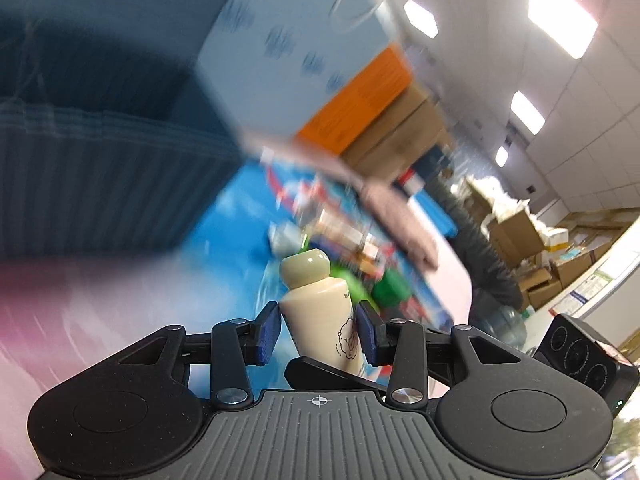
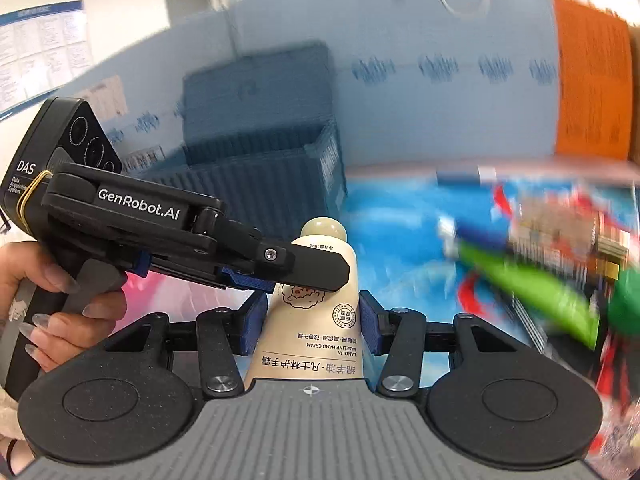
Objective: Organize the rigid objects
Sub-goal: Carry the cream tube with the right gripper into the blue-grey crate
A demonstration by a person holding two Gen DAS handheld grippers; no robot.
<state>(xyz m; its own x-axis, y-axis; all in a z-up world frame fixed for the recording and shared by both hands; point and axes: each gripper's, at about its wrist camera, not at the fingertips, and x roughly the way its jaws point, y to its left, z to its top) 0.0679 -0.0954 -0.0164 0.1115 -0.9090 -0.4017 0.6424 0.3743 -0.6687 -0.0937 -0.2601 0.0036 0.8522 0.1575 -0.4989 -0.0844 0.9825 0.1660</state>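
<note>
Table (image 2: 384,232) blue-covered; cartons (image 1: 536,240) stacked against wall.

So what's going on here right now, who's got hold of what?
A person is passing a cream hand cream tube between two handheld grippers. The right gripper clamps the tube's lower body, cap pointing away. The left gripper has closed around its upper part, pads against its sides. Behind lie a dark blue crate and blurred clutter.

My two wrist cameras look forward and slightly down, very close, sharing the cream tube (image 1: 320,312) (image 2: 316,320) and blue bin (image 1: 92,184) (image 2: 260,152).
</note>
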